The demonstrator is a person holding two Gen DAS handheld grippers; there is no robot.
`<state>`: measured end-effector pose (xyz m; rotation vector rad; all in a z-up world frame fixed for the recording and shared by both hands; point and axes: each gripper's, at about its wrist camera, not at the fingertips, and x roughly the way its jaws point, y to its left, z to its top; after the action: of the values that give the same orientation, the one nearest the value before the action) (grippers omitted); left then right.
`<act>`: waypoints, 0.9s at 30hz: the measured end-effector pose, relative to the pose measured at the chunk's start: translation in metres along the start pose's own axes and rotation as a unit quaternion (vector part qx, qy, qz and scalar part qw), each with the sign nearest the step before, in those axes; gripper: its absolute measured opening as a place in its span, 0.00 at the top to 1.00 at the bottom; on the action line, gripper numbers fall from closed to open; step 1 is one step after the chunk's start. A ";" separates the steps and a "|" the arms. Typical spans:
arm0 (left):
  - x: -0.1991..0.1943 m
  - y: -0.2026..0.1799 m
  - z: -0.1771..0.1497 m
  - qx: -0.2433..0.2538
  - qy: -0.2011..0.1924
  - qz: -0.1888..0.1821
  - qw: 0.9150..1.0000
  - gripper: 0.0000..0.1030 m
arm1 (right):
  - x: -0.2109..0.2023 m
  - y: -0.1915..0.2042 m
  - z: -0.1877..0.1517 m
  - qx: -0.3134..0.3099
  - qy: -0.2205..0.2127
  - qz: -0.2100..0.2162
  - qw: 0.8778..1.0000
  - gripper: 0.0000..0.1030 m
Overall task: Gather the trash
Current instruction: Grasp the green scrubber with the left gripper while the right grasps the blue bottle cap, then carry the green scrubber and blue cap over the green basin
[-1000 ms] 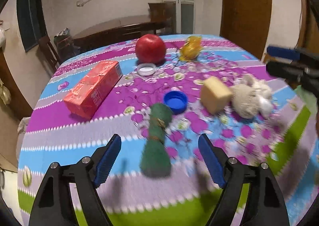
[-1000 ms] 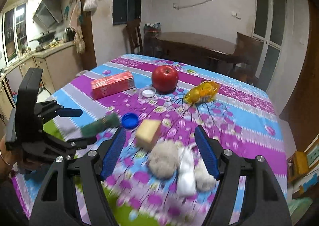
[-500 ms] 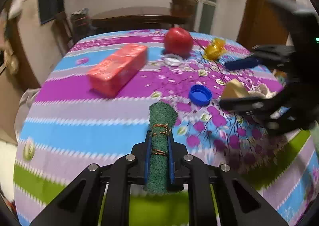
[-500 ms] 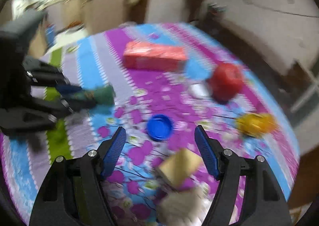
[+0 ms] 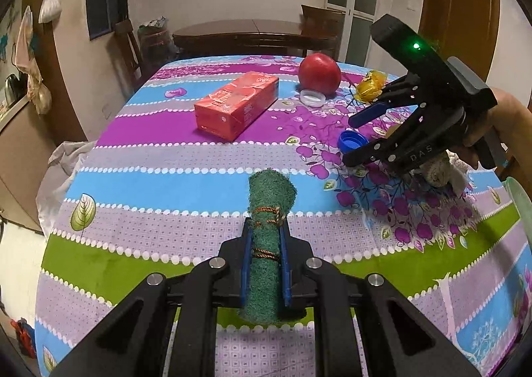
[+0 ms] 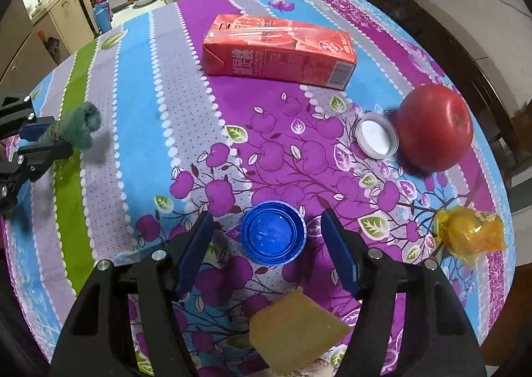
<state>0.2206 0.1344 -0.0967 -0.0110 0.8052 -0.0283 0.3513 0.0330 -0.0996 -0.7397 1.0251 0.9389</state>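
With its jaws spread wide to either side of the blue bottle cap, the right gripper is lined up for a pick, and the step in hand looks to be closing on that cap. To do it well, the fingers should come down until their blue pads reach the cap's low wall — it lies open side up on the table, so a high or tilted pinch would likely skate over the rim. A square, level squeeze across the widest part seems safest; the yellow sponge block lies just below the gripper and ought not to be nudged.

The left gripper is clamped on a rolled green scouring pad tied with brown cord, held clear of the cloth near the table's edge.

Other pieces wait further off — a white cap touching or just beside a red apple, a crumpled yellow wrapper, and a red drink carton lying on its side. The carton's side panel carries Chinese characters, small print and a barcode, none sharp enough to read. On the right gripper's body, seen from the left camera, the letters "DAS" can be made out.
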 end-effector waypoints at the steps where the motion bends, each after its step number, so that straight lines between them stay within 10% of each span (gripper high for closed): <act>1: -0.001 0.000 -0.001 -0.001 0.001 -0.002 1.000 0.85 | 0.001 -0.004 0.000 0.007 -0.002 0.006 1.000 0.38; 8: -0.001 0.000 -0.004 -0.001 -0.002 0.008 1.000 0.85 | -0.001 -0.010 -0.005 0.047 -0.017 0.029 0.998 0.63; 16: -0.022 -0.017 -0.008 0.015 -0.023 0.024 0.999 0.85 | -0.057 0.043 -0.018 0.018 -0.116 -0.019 0.993 0.63; 27: -0.059 -0.084 -0.013 0.075 -0.072 0.025 0.994 0.85 | -0.185 0.128 -0.146 0.140 -0.317 -0.118 0.930 0.63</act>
<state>0.1683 0.0522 -0.0615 0.1482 0.6580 -0.0395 0.1421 -0.0918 0.0112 -0.2718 0.4661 0.7258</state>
